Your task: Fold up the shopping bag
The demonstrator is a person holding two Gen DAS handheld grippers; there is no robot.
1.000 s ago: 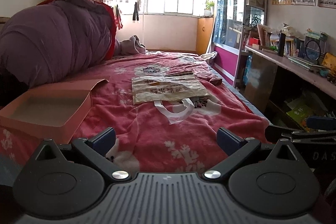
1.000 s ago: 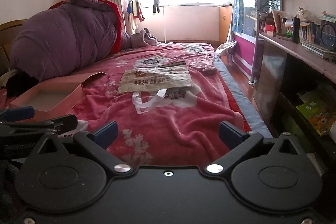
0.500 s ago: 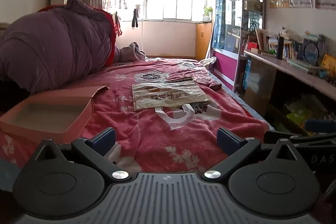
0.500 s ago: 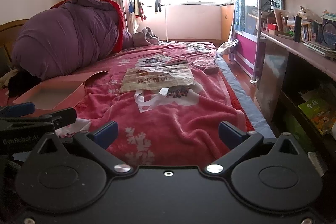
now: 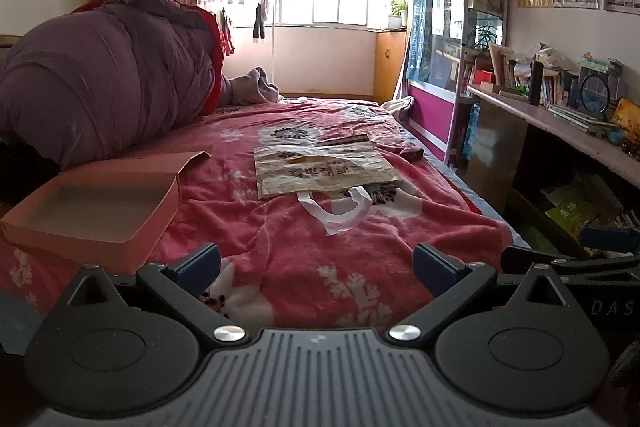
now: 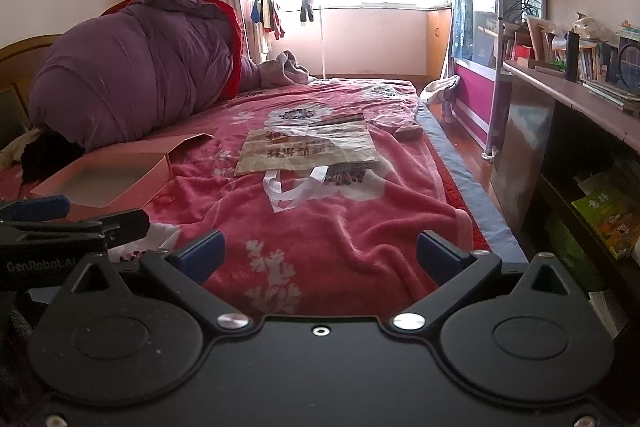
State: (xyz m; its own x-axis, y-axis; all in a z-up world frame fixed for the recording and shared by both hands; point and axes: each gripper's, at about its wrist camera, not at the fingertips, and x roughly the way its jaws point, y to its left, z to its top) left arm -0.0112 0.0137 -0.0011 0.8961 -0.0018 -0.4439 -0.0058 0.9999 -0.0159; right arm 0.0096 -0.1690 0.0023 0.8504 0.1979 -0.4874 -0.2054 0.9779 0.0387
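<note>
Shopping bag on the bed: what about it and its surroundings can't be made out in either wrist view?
- Shopping bag: printed text too small and foreshortened, both views.
- Its underside: hidden against the blanket.
- Dark flat item behind the bag: too small to identify.
- Pink box: inside of the near wall hidden, left wrist view.
- Right gripper: cut off by the frame edge, left wrist view.

Bag point(image 5: 324, 169) lies flat mid-bed point(image 5: 280, 267), handles point(image 5: 336, 209) toward camera; open box point(image 5: 96, 211) left of it; rolled quilt point(image 5: 104, 95) behind box; shelf point(image 5: 560, 123) right of bed.
</note>
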